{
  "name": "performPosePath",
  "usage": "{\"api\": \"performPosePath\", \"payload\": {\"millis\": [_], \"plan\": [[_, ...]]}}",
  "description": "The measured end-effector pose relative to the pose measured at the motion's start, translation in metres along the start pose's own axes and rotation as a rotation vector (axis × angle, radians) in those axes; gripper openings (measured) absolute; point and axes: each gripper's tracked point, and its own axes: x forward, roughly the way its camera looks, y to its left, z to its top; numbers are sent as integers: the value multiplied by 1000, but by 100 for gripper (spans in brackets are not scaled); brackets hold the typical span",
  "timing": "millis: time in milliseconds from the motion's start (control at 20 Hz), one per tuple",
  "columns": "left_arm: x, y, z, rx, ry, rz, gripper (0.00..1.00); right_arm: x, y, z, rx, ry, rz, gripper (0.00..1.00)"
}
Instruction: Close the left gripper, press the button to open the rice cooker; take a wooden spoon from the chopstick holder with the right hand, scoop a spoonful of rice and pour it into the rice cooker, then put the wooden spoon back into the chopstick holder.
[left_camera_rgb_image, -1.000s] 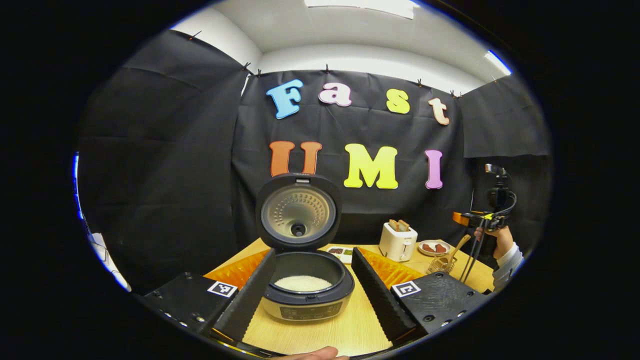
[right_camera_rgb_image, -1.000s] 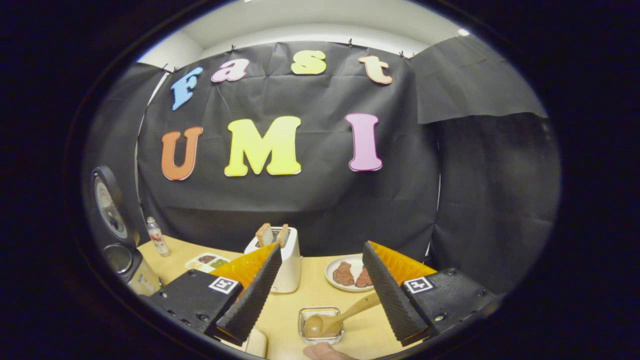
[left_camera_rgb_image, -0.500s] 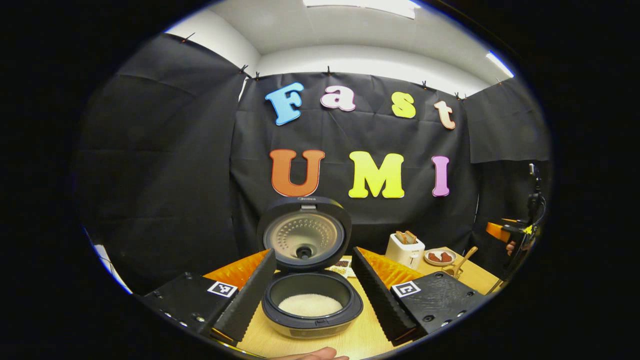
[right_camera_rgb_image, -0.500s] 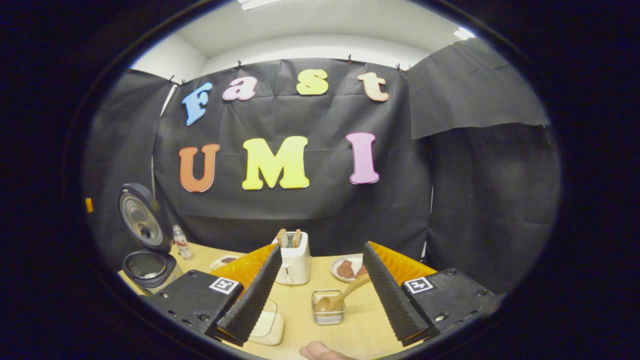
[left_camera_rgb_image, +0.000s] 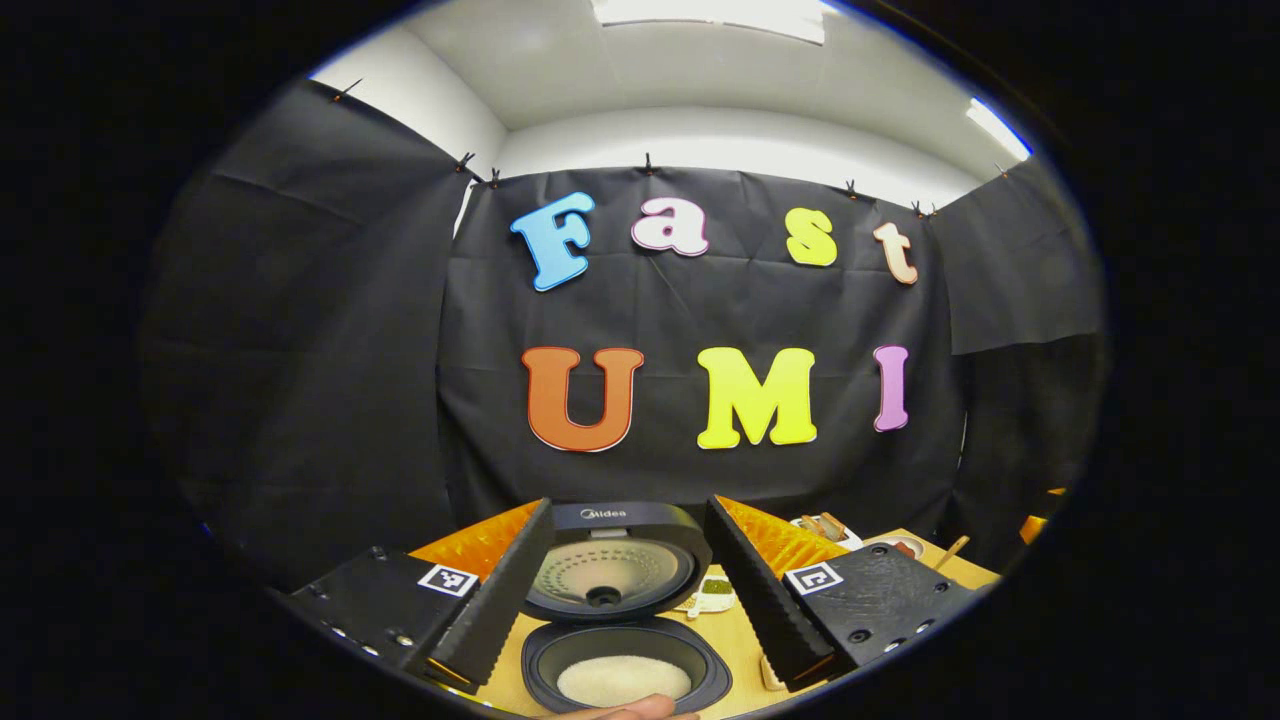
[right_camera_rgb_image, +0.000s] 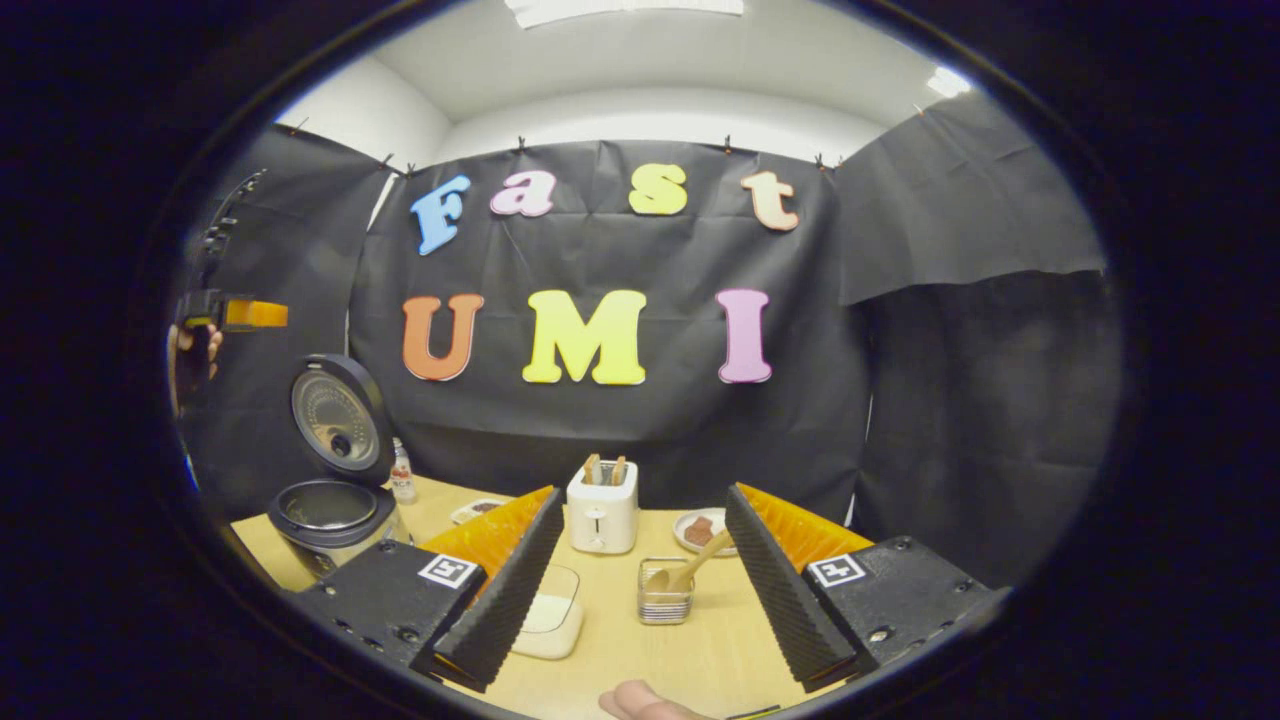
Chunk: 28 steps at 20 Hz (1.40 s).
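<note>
Left tongs (left_camera_rgb_image: 628, 590) open, empty, above the rice cooker (left_camera_rgb_image: 622, 600): lid up, white rice (left_camera_rgb_image: 622, 678) in the pot just below the fingers, "Midea" on the lid edge. Right tongs (right_camera_rgb_image: 640, 580) open, empty; straight ahead between the fingers, apart from them, the chopstick holder (right_camera_rgb_image: 664, 604) with the wooden spoon (right_camera_rgb_image: 688, 574) leaning in it. Toaster (right_camera_rgb_image: 602, 513) and plate (right_camera_rgb_image: 700, 532) beyond on the bench (right_camera_rgb_image: 700, 655), white container (right_camera_rgb_image: 548, 622) by the left finger, bottle (right_camera_rgb_image: 401, 478) far left by the cooker.
</note>
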Motion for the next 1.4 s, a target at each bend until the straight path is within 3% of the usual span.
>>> {"api": "performPosePath", "payload": {"millis": [250,450,550,700,750,800,850,1200,1400], "plan": [[60,23,-10,58,-20,89,96,-7,1,-9,14,-19,37,100],[96,27,-8,3,-17,57,96,0,-10,-21,58,4,31,100],[115,37,-24,-35,34,78,96,5,-9,-27,69,15,41,100],[130,49,-45,-11,107,115,95,11,-15,-32,66,35,24,100],[131,51,-50,-5,131,118,95,11,-13,-35,64,52,32,100],[132,51,-45,-13,121,110,86,10,-12,-37,65,64,35,100],[132,53,-44,-25,134,110,97,8,-11,-38,70,72,36,100],[123,43,-63,-94,230,80,99,-48,-20,-32,85,38,4,100],[97,39,-68,-93,247,107,99,-76,-15,-29,84,29,27,100]]}}
